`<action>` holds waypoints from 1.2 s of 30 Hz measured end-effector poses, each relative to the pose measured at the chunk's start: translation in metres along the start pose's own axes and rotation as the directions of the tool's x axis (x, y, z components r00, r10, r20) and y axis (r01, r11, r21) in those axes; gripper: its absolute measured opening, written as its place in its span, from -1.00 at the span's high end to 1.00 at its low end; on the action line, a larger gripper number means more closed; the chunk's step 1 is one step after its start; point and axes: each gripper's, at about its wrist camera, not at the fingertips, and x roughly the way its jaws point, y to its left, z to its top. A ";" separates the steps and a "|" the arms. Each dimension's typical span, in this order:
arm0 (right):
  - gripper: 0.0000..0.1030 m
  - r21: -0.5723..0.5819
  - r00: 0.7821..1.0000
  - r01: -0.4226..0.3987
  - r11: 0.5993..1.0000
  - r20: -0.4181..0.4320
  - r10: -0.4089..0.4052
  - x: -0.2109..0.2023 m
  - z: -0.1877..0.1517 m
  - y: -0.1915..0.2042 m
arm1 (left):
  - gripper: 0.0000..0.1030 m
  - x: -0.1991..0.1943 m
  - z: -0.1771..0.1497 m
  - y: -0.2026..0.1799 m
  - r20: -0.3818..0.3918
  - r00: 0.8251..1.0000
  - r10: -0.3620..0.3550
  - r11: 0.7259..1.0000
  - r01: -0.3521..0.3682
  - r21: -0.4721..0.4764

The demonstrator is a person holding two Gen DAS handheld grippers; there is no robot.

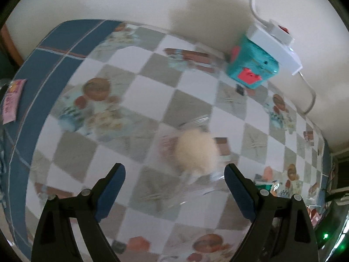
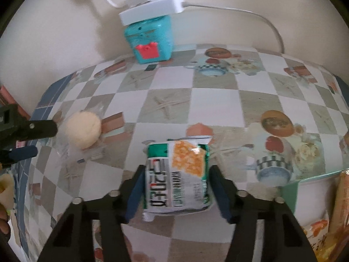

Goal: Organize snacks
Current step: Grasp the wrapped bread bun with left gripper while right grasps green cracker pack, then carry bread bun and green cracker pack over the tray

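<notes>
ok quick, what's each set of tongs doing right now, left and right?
Left tongs: open, holding nothing; the wrapped round bun lies on the table just ahead of them.
Right tongs: around the green snack packet; whether the pads press it cannot be told.

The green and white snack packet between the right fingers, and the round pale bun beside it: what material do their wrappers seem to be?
The green and white snack packet looks like printed plastic film, slightly glossy, with a crimped top edge. The round pale bun seems sealed in clear plastic wrap: it is see-through, with faint glints and a ribbed seam. Blur leaves both uncertain.
</notes>
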 end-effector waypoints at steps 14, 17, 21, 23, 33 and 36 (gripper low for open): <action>-0.04 0.016 1.000 -0.021 1.000 -0.003 0.021 -0.006 0.000 -0.011 | -0.19 0.030 0.001 -0.032 -0.018 0.998 0.056 0.998 -0.056 0.008; -0.03 0.017 1.000 -0.030 0.999 -0.005 0.030 -0.009 -0.001 -0.012 | 0.00 0.025 -0.006 -0.034 -0.011 0.998 0.060 0.998 -0.060 0.013; -0.03 0.006 0.999 -0.034 0.999 -0.003 0.034 -0.016 -0.001 -0.009 | 0.05 0.018 -0.021 -0.031 -0.019 0.997 0.071 0.997 -0.072 -0.014; -0.02 0.001 0.999 -0.037 0.999 -0.004 0.037 -0.022 -0.002 -0.008 | 0.06 0.013 -0.029 -0.028 -0.016 0.997 0.076 0.996 -0.077 -0.034; -0.03 -0.029 0.999 -0.022 0.999 0.026 0.023 -0.085 -0.009 -0.002 | 0.06 -0.052 -0.085 -0.027 0.022 0.997 0.076 0.989 -0.073 -0.127; -0.03 -0.025 0.999 -0.023 0.999 0.040 0.024 -0.110 -0.013 -0.004 | 0.06 -0.074 -0.102 -0.035 0.045 0.996 0.081 0.989 -0.075 -0.130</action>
